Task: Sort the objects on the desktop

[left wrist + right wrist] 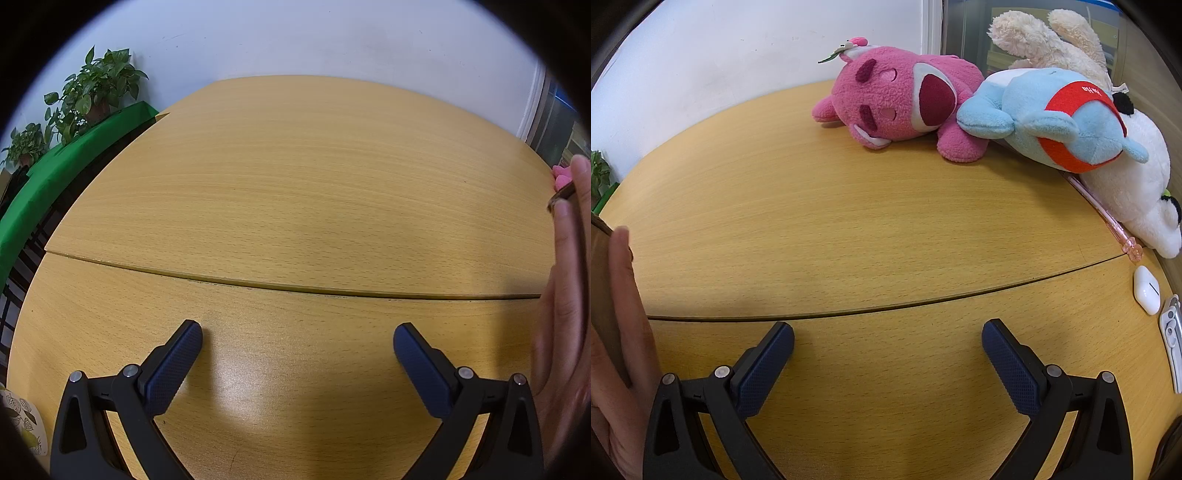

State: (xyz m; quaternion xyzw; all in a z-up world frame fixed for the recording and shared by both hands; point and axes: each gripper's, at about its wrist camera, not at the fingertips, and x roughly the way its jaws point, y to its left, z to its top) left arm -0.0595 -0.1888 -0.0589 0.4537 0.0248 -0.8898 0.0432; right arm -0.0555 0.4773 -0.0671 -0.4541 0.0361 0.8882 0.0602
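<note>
Plush toys appear only in the right wrist view: a fuzzy pink bear (897,99) and light-blue doll (1056,118) lie ahead-right of the right gripper (886,341), jaws apart; left gripper (297,343) gapes over bare wooden worktop (295,184).

Pale wood-grain laminate tabletop (849,229): smooth, faint sheen ahead of the fingers. Navy rubbery finger pads (764,363): fine knurled texture, matt. Beyond the fingers, pink fleece plush bear (897,99): nubbly cloth. Right of the fingers, white plastic earbud case (1147,290): glossy.
</note>
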